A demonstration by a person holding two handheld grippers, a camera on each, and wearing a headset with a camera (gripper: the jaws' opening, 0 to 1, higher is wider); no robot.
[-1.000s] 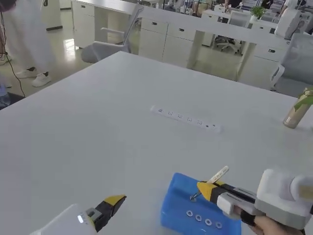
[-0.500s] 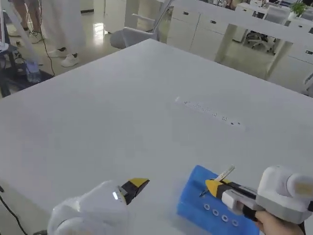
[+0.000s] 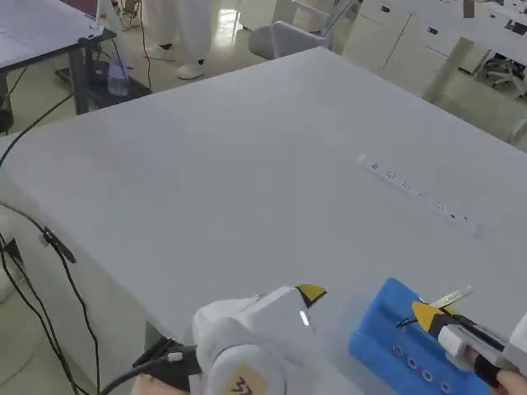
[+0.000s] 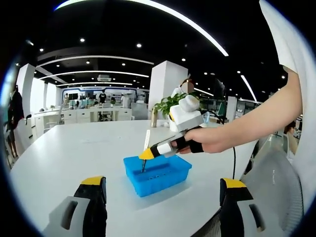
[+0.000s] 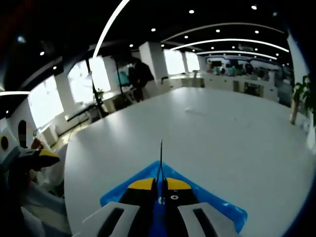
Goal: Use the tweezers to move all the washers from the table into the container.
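Observation:
A blue container point(image 3: 387, 333) stands near the table's front edge, with several small washers point(image 3: 412, 364) lying inside it. My right gripper point(image 3: 428, 317) is over the container, shut on the tweezers point(image 3: 451, 297), whose tips point down into it. From the right gripper view the tweezers point(image 5: 161, 163) run forward out of the closed jaws above the blue container point(image 5: 217, 205). My left gripper point(image 3: 311, 294) is just left of the container. In the left gripper view its jaws stand wide open, empty, facing the container point(image 4: 158, 173) and the right gripper point(image 4: 148, 154).
A flush power strip point(image 3: 416, 196) is set into the white table point(image 3: 247, 164) beyond the container. The table's left edge drops to a floor with black cables point(image 3: 49, 247). A chair point(image 3: 288, 37) and a person's legs point(image 3: 177, 33) are at the far side.
The head camera has swung left, shifting everything right. My left gripper has come up closer to the camera and nearer the container. The right gripper still holds the tweezers over the container.

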